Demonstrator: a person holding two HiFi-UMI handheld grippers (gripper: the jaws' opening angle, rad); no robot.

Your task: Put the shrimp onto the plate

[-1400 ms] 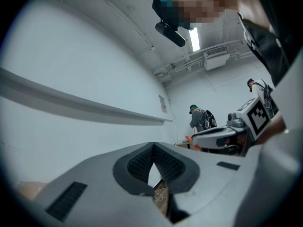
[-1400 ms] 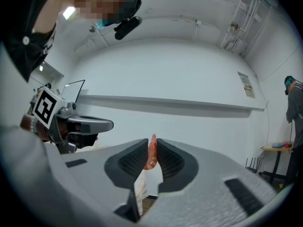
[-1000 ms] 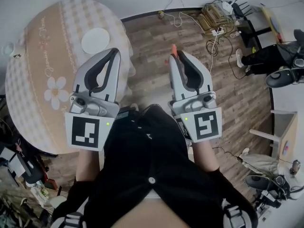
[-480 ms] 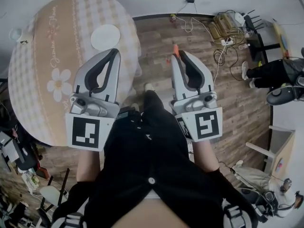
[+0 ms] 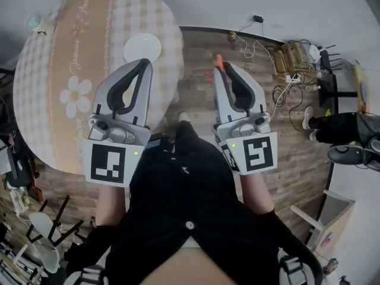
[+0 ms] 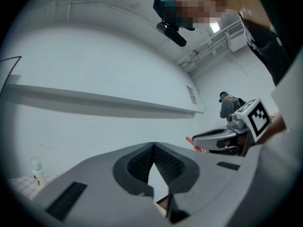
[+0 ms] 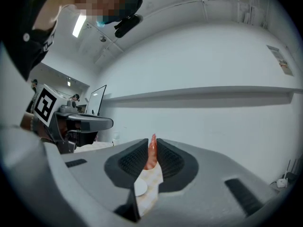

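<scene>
My right gripper (image 5: 219,69) is shut on an orange shrimp (image 5: 218,60) whose tip pokes out past the jaws, above the wooden floor to the right of the table. In the right gripper view the shrimp (image 7: 152,155) stands upright between the ribbed pads. The white plate (image 5: 142,47) rests near the right edge of the round checked table (image 5: 65,70). My left gripper (image 5: 143,64) hovers just below the plate, shut with nothing in it. Its jaws meet in the left gripper view (image 6: 154,146). Through the right jaws' gap I glimpse the plate (image 7: 140,188).
A small glass (image 5: 33,22) stands at the table's far left edge. Cables and power strips (image 5: 297,55) lie on the floor at the upper right, and a person's legs (image 5: 344,129) are at the right. Chairs (image 5: 47,230) stand at the lower left.
The table and plate have slid closer under my grippers as I moved towards them. Both grippers keep the same pose, and the shrimp stays held.
</scene>
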